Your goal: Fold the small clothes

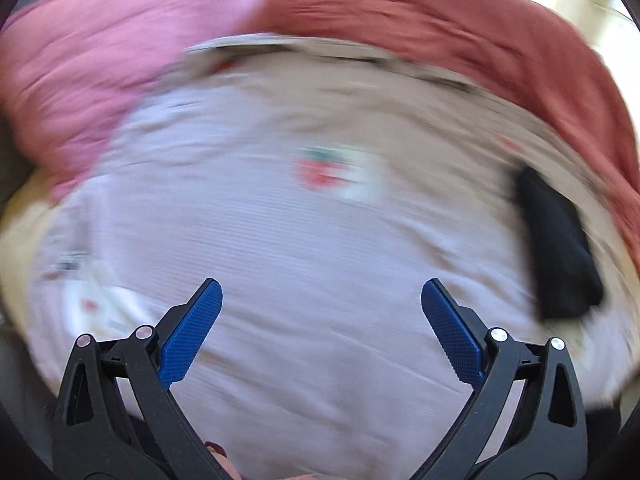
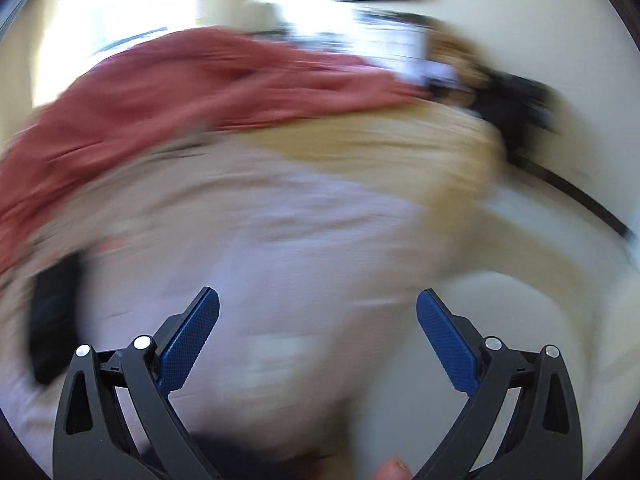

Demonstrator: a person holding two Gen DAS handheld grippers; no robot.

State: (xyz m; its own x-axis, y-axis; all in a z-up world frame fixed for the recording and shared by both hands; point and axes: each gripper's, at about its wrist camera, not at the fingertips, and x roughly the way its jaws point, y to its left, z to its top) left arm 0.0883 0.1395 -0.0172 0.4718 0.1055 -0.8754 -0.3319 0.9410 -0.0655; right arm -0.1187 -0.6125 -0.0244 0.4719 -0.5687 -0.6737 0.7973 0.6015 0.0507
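Both claws, left claw point(image 1: 320, 320) and right claw point(image 2: 318, 328), are held released; ahead are seen one white garment point(image 1: 300, 240), one pink cloth point(image 1: 100, 60), one red cloth point(image 1: 460, 28).

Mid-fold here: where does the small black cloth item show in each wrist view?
Left wrist: the small black cloth item sits at the right edge, lying on the pale lilac garment.
Right wrist: it appears at the far left, blurred.
Shared landmark: the rust-red fabric bunched beyond it in both views.
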